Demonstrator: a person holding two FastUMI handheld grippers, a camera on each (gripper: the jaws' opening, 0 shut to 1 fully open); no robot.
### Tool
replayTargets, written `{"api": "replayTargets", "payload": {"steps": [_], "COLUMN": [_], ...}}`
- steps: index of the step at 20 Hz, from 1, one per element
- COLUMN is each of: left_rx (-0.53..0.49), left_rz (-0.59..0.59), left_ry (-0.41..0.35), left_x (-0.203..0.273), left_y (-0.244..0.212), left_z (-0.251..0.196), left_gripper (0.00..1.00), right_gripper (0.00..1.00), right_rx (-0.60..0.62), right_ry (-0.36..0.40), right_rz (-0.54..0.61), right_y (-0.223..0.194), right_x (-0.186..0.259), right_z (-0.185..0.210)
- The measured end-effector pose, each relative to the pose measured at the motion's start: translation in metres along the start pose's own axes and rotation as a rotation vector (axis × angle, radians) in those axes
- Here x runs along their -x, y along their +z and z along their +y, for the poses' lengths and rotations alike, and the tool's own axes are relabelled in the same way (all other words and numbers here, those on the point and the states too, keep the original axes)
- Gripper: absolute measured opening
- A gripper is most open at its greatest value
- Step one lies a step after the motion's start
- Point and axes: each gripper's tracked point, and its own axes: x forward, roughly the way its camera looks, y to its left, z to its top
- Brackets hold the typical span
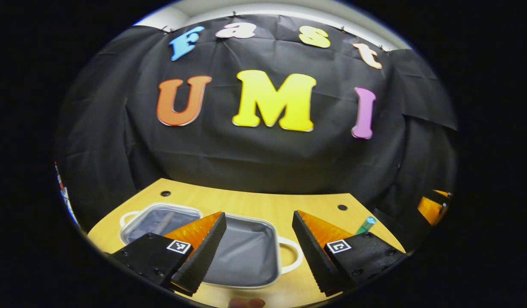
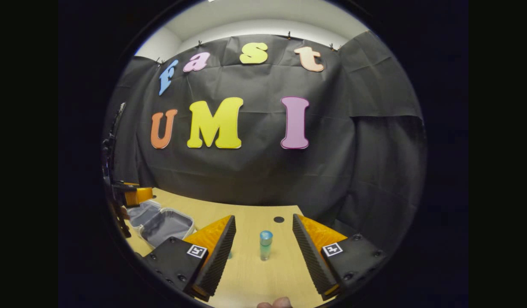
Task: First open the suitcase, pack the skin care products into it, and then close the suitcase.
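**Already open, the suitcase waits while one upright bottle invites a tip-over**

Plainly the main hazard sits in the right gripper view: a slim skin care bottle (image 2: 266, 244) stands alone on the counter (image 2: 254, 278), low centre of the frame, between and beyond the two fingers of the right tongs (image 2: 263, 231), which are spread wide and grip nothing. Its long axis runs vertical, the rounded cap pointing up toward the top of the frame. A thing so tall and narrow would likely topple if one finger brushed it before the other closed, and a roll across the smooth wood could follow. A grasp high near the cap might also let it pivot and slip.

Over in the left gripper view the suitcase (image 1: 246, 256) lies open and flat at the lower centre, both grey-lined halves facing up, a white handle at its right edge. The left tongs (image 1: 259, 224) hover above it, released and empty. The same bottle (image 1: 366, 224) pokes up at lower right, just behind the right-hand finger. Should the case be nudged, the drop could miss its shallow lining.
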Motion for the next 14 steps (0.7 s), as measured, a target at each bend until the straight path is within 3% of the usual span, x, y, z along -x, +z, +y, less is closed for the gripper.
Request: {"api": "replayTargets", "payload": {"steps": [4, 7, 14], "left_rx": [-0.058, -0.067, -0.073], "left_rz": [0.086, 0.144, 0.246], "left_ry": [-0.151, -0.216, -0.184], "left_x": [-0.021, -0.043, -0.111], "left_y": [-0.057, -0.097, -0.17], "left_z": [-0.083, -0.128, -0.148], "left_gripper": [0.99, 0.99, 1.0], "right_gripper": [0.79, 0.79, 0.77], "right_rx": [0.026, 0.055, 0.056], "right_ry": [-0.053, -0.105, -0.166], "right_rz": [0.048, 0.082, 0.165], "right_y": [-0.013, -0.021, -0.047], "right_x": [0.008, 0.023, 0.035], "right_z": [-0.039, -0.072, -0.119]}}
